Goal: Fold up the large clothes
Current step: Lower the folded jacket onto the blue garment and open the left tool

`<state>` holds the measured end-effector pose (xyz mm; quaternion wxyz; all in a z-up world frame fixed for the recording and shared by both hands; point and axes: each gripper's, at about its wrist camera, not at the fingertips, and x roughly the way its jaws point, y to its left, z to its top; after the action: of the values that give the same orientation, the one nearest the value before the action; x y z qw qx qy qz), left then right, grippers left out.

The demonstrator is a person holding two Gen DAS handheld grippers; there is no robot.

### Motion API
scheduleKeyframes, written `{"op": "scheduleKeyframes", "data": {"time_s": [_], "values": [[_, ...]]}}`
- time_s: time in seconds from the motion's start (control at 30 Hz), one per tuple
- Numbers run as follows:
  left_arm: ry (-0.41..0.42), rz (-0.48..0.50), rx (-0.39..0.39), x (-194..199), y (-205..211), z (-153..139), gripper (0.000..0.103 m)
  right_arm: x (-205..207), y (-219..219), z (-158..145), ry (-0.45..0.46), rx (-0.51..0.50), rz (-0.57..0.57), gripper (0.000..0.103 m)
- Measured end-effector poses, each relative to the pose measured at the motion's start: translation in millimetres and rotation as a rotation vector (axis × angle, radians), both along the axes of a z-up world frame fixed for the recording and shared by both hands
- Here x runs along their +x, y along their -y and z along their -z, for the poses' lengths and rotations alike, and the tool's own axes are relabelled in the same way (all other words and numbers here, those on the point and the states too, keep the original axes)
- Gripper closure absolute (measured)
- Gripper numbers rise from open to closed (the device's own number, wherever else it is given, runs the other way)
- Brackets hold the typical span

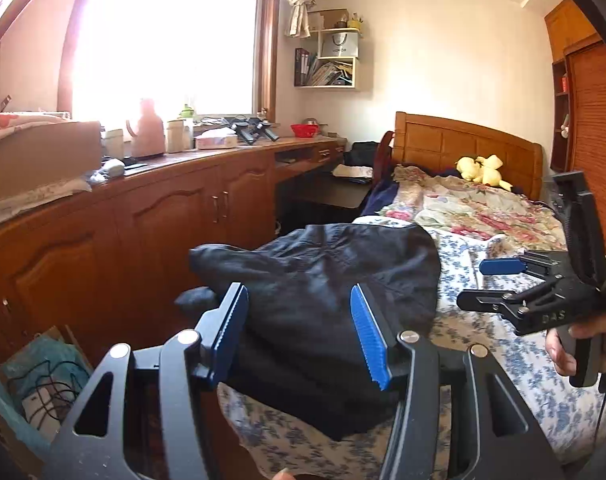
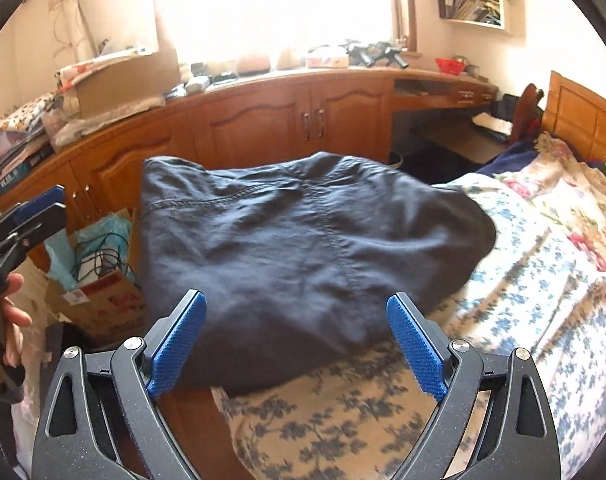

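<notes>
A dark navy garment [image 1: 335,256] lies bunched in a folded heap at the corner of the bed, one edge hanging over the side; the right wrist view shows its seams [image 2: 303,220]. My left gripper [image 1: 299,300] hovers just short of the garment, open, with nothing between its blue pads. My right gripper [image 2: 297,300] is also open and empty, its wide jaws framing the garment's near edge without touching it. In the left wrist view the right gripper [image 1: 473,282] hangs over the sheet to the right of the garment, held by a hand. The left gripper [image 2: 43,208] shows at the left edge.
The bed carries a blue floral sheet [image 1: 503,360] and a flowered quilt [image 1: 483,212], with a yellow plush toy [image 1: 483,170] by the wooden headboard. Wooden cabinets [image 2: 263,120] with a cluttered top run along the window. A cardboard box with cables [image 2: 99,300] stands on the floor.
</notes>
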<state>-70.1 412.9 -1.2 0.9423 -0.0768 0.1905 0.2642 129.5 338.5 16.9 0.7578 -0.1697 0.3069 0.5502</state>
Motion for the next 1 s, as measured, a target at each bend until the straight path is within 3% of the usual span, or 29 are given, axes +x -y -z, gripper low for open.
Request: {"op": "scheduleKeyframes", "data": {"time_s": [0.7,1.0], "values": [[-0.132,0.108,-0.051,75,114,39,0.05,-1,134,-3,0.02,0.063,0.1,0.009],[-0.145,0.216,-0.091,101,169,50,0.05,7,214,-2,0.042,0.075,0.207,0.009]]}}
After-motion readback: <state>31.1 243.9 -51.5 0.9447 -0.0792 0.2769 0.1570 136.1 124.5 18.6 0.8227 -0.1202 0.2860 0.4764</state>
